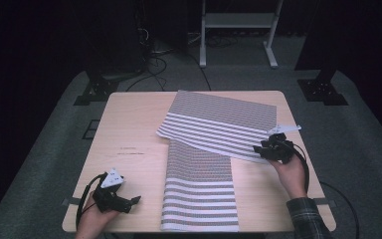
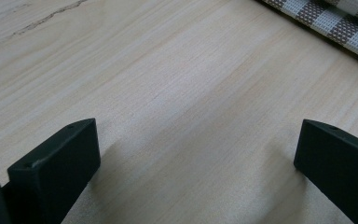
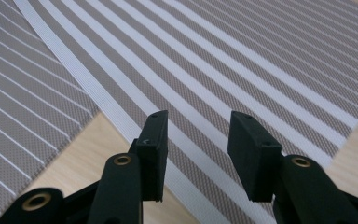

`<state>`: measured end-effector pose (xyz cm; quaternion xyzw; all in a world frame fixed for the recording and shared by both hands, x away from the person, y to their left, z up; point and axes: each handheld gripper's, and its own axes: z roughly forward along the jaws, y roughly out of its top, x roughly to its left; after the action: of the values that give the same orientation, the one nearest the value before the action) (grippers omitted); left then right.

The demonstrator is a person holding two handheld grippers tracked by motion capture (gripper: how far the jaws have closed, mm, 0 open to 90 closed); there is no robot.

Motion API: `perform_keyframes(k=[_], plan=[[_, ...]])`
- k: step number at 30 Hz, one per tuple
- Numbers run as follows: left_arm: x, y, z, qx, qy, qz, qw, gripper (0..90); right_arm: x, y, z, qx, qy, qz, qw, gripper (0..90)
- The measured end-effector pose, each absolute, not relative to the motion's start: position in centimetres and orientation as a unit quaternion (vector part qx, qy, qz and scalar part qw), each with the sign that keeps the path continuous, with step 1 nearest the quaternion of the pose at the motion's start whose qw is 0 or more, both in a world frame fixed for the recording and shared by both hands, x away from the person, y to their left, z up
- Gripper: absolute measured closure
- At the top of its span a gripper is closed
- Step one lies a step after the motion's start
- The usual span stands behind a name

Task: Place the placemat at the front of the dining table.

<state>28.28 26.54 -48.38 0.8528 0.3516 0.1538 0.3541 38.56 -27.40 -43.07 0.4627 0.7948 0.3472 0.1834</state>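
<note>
Right gripper (image 1: 270, 147) sits at the right-centre of the high view, jaws part open over the folded-back edge of the brown-and-white striped woven cloth (image 1: 201, 169); nothing pinched yet. Left gripper (image 1: 124, 201), lower left, jaws wide apart over the bare pale wooden table (image 1: 129, 129). Cloth lies mid-table, its far part folded diagonally across. I judge it light, limp and thin, slightly grippy weave. Best hold: the doubled edge (image 3: 177, 182) under my right jaws.
</note>
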Motion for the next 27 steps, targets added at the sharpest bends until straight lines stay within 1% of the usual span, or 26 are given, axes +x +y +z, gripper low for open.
perform_keyframes(k=[1, 2, 3, 4, 5, 6, 7, 9, 11, 20, 27], plan=[[28.3, 26.5, -48.4, 0.853, 0.352, 0.154, 0.354, 0.0, 38.6, -27.4, -43.1, 0.463, 0.795, 0.347, 0.183, 57.3], [28.2, 26.6, -48.4, 0.853, 0.351, 0.154, 0.355, 0.0, 38.3, -27.7, -43.4, 0.465, 0.796, 0.34, 0.186, 59.6], [28.2, 26.6, -48.4, 0.853, 0.351, 0.154, 0.355, 0.0, 37.8, -28.2, -43.9, 0.47, 0.798, 0.327, 0.185, 65.6], [28.2, 26.6, -48.4, 0.853, 0.35, 0.153, 0.354, 0.0, 37.8, -28.2, -43.9, 0.47, 0.798, 0.327, 0.185, 65.6], [28.2, 26.6, -48.4, 0.854, 0.35, 0.153, 0.354, 0.0, 37.7, -28.5, -44.2, 0.474, 0.798, 0.323, 0.184, 70.8], [28.2, 26.6, -48.4, 0.854, 0.349, 0.153, 0.353, 0.0, 37.4, -28.9, -44.6, 0.48, 0.798, 0.316, 0.182, 79.4], [28.2, 26.6, -48.4, 0.854, 0.349, 0.153, 0.354, 0.0, 37.4, -28.9, -44.6, 0.48, 0.798, 0.316, 0.182, 79.4], [28.2, 26.6, -48.4, 0.854, 0.349, 0.153, 0.353, 0.0, 37.2, -29.2, -45.0, 0.485, 0.798, 0.306, 0.185, 85.7], [28.2, 26.6, -48.4, 0.854, 0.349, 0.153, 0.354, 0.0, 37.1, -29.5, -45.4, 0.49, 0.797, 0.302, 0.181, 89.9], [28.2, 26.6, -48.4, 0.854, 0.349, 0.153, 0.353, 0.0, 37.4, -29.1, -46.5, 0.492, 0.808, 0.268, 0.183, 90.0], [28.2, 26.6, -48.4, 0.854, 0.349, 0.153, 0.354, 0.0, 37.9, -28.8, -46.5, 0.494, 0.806, 0.262, 0.191, 90.0]])
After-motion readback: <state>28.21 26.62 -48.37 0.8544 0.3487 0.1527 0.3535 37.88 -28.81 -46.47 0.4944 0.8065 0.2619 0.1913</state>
